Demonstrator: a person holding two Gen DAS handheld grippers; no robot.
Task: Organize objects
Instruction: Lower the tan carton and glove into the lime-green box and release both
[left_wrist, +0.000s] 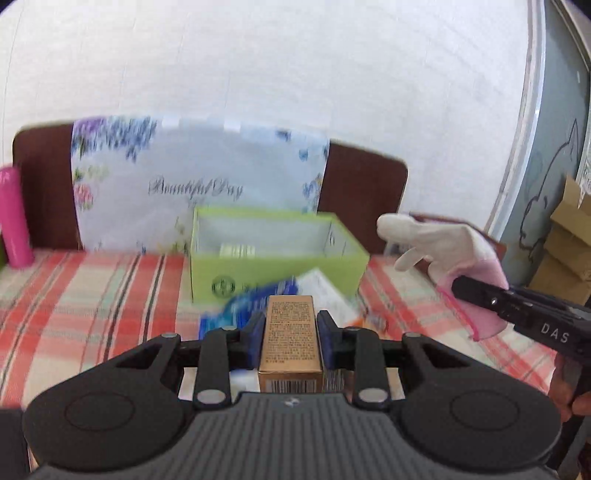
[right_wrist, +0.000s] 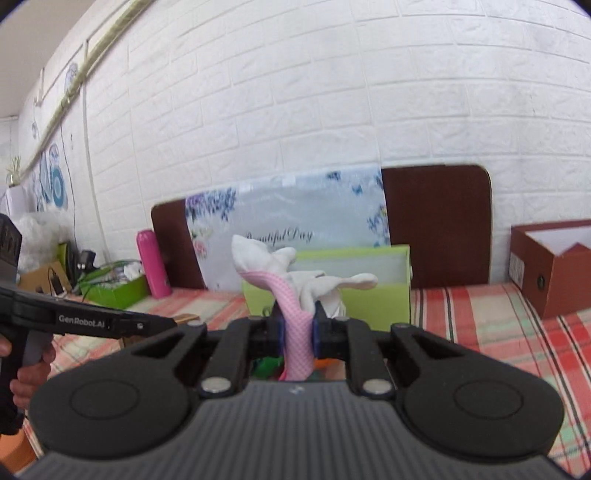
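Clearly bound for the green box (left_wrist: 273, 266), the left claw (left_wrist: 291, 332) clamps a gold carton (left_wrist: 290, 325) while the right claw (right_wrist: 297, 332) pinches a glove (right_wrist: 291, 295).

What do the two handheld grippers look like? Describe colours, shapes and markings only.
Both are matte black with a ribbed grey top, round side discs, silver bolts and blue pads. The left gripper reads "GenRobot.AI" on its side, the right gripper "DAS". Each has a pistol-style handle.
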